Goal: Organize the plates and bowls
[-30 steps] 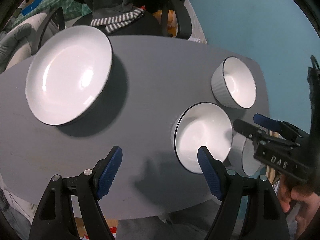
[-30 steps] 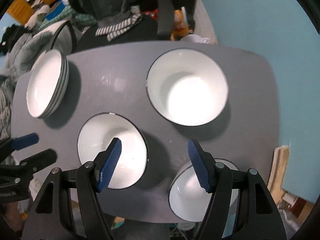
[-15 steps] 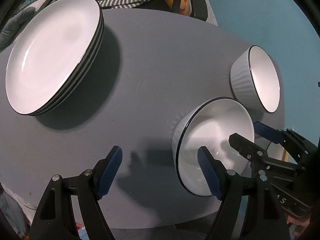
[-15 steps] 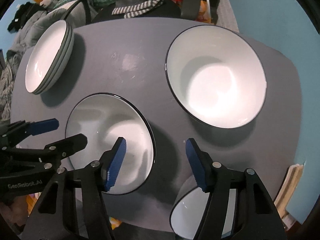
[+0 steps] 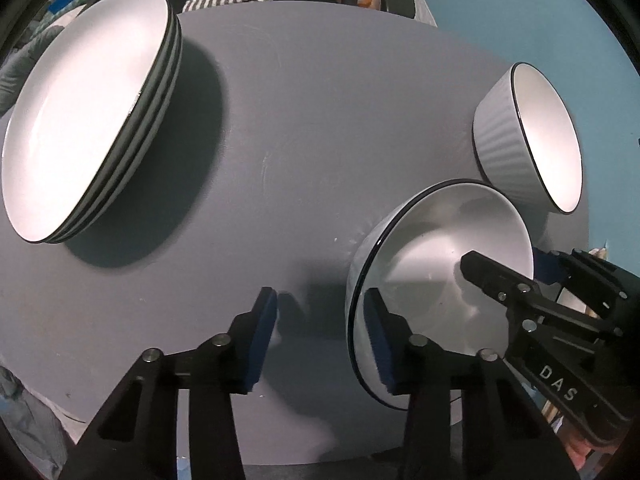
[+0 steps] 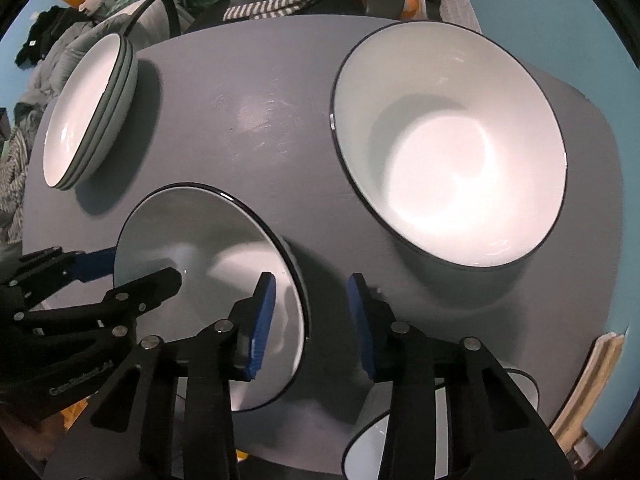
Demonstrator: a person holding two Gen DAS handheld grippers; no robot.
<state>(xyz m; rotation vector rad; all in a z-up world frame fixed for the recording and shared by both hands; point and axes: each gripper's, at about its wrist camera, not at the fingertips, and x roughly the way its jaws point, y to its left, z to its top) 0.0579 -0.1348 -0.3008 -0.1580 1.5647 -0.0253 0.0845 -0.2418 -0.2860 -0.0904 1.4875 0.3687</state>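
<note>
A white bowl with a dark rim (image 5: pixel 424 248) (image 6: pixel 208 248) stands on the grey table (image 5: pixel 300 140) between my two grippers. My left gripper (image 5: pixel 320 332) is open and straddles the bowl's left rim, one finger inside. My right gripper (image 6: pixel 310 320) is open and straddles its right rim, left finger inside. A larger ribbed white bowl (image 5: pixel 524 140) (image 6: pixel 448 152) stands behind it. A stack of white plates (image 5: pixel 88 108) (image 6: pixel 88 108) sits at the far left. A third bowl (image 6: pixel 400 440) shows under the right gripper at the table's near edge.
A chair with a striped cloth (image 6: pixel 276 0) stands behind the table. Piled clothes (image 6: pixel 40 72) lie to the left. A teal wall (image 5: pixel 520 8) is on the right. The table edge (image 5: pixel 280 456) runs close below both grippers.
Both grippers have come lower and closer to the near bowl and now straddle its rim on opposite sides. Their fingers have narrowed somewhat. The bowls and plates have not moved.
</note>
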